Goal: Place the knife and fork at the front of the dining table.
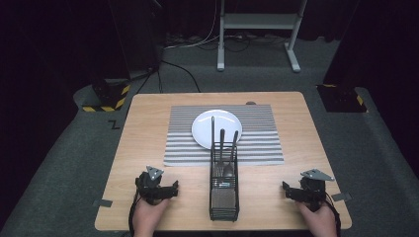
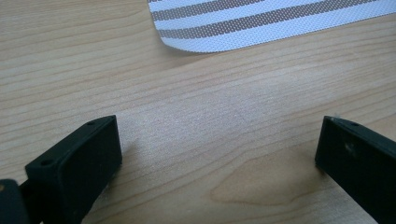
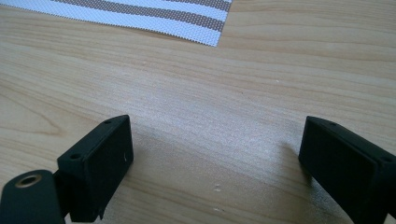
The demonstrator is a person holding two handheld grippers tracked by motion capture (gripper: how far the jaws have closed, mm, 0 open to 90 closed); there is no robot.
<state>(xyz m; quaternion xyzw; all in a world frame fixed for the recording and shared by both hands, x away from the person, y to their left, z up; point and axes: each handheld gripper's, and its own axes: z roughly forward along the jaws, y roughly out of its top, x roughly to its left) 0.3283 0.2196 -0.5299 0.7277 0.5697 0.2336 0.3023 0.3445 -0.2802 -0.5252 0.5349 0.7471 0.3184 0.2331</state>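
Note:
A black wire cutlery caddy [image 1: 224, 185] stands at the front middle of the wooden table [image 1: 148, 148], with several utensils [image 1: 222, 143] upright in it. Behind it a white plate [image 1: 210, 126] lies on a grey-striped placemat [image 1: 257, 143]. My left gripper [image 1: 159, 190] rests low on the table to the caddy's left, and my right gripper [image 1: 299, 191] rests to its right. In the left gripper view the left gripper [image 2: 217, 154] stands open over bare wood, a placemat corner [image 2: 205, 28] ahead. In the right gripper view the right gripper [image 3: 215, 154] is open too, with the placemat's corner [image 3: 187, 21] beyond.
The table's front edge runs just behind both hands. Bare wood lies between each gripper and the placemat. Beyond the table, on the floor, stand a white frame's legs [image 1: 257, 34], cables [image 1: 183, 69] and yellow-black striped bases [image 1: 106, 98].

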